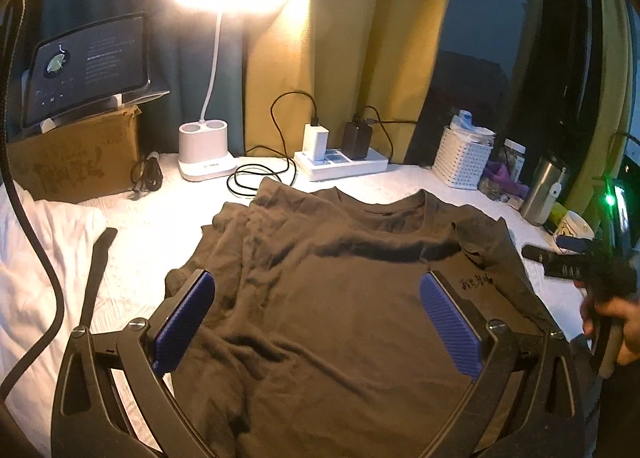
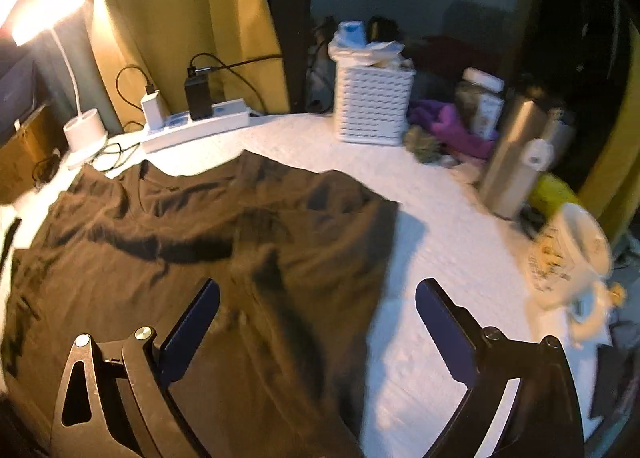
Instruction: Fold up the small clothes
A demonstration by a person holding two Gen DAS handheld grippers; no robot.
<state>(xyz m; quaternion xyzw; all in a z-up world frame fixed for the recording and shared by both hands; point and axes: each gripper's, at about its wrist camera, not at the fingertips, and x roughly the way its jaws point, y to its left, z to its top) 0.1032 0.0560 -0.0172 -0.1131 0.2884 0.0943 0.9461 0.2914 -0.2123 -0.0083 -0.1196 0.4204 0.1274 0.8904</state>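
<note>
A dark brown T-shirt [image 1: 328,242] lies spread on the white cover [image 1: 152,218], collar toward the far side, with creases across the chest. My left gripper [image 1: 318,298] hovers over the shirt's middle, its blue pads [image 1: 188,318] wide apart with nothing between them. In the right wrist view the shirt [image 2: 192,234] fills the left half, and its right edge runs between the fingers. My right gripper [image 2: 318,290] is open above that edge, one finger over cloth, the other over the white cover [image 2: 440,242]. A hand with the right gripper [image 1: 600,270] shows at the left wrist view's right edge.
Along the back stand a lit desk lamp [image 1: 206,154], a power strip with chargers [image 1: 340,164], a white basket [image 2: 372,106], a steel flask [image 2: 516,154] and a mug [image 2: 568,250]. A tablet on a cardboard box [image 1: 80,146] and white cloth [image 1: 40,258] lie left.
</note>
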